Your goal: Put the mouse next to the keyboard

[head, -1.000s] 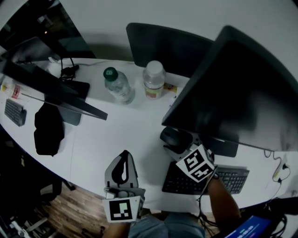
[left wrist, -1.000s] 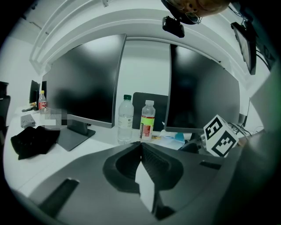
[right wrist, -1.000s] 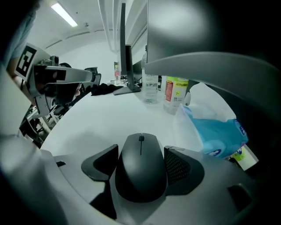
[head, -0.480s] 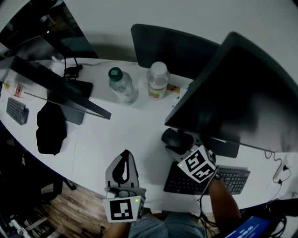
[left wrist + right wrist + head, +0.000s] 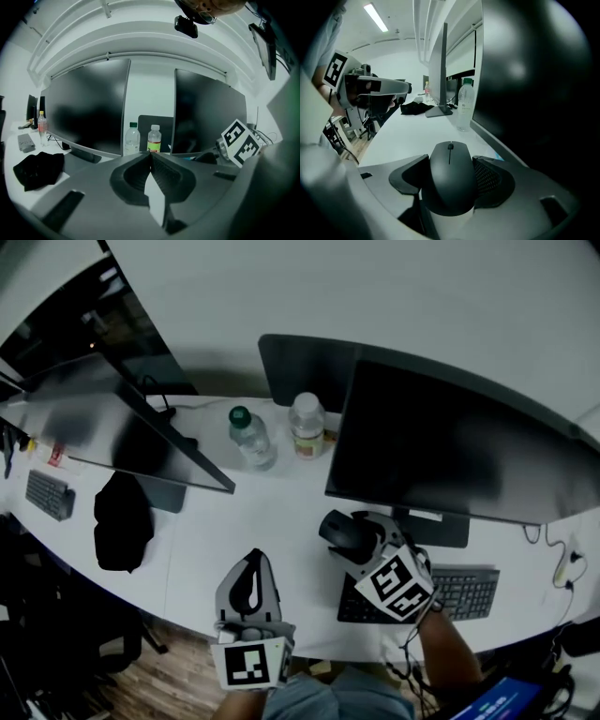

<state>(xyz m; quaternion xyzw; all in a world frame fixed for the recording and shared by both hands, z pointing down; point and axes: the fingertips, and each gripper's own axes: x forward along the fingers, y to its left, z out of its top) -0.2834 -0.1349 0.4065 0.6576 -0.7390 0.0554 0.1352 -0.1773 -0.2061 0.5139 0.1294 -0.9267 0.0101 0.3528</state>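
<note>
- mouse [image 5: 450,178]: black, sits squarely between the right gripper's [image 5: 352,539] jaws, scroll wheel pointing away from the camera; both pads press on its flanks, so it is clamped
- in the head view the mouse [image 5: 336,525] is just right of frame centre, above and left of the keyboard's [image 5: 464,592] left end; near it, not touching
- can't tell whether the mouse rests on the desk [image 5: 253,512] or is held just off it
- the right gripper's marker cube [image 5: 398,582] covers the left part of the keyboard
- directly right of the mouse: the foot [image 5: 433,529] of the big dark monitor [image 5: 450,456], whose screen spans the right half of the frame
- left gripper [image 5: 246,582]: lower centre-left near the desk's front edge, well apart from the mouse; in its own view the jaws [image 5: 151,154] are closed tip to tip with nothing between them
- two clear bottles at upper centre, behind the mouse: green cap [image 5: 251,439] and white cap [image 5: 307,426], standing upright and close together
- second monitor [image 5: 131,437] at upper left, screen dark
- black bundle of fabric [image 5: 122,521] on the desk at the left, below that monitor
- another small keyboard [image 5: 49,495] at the far left edge
</note>
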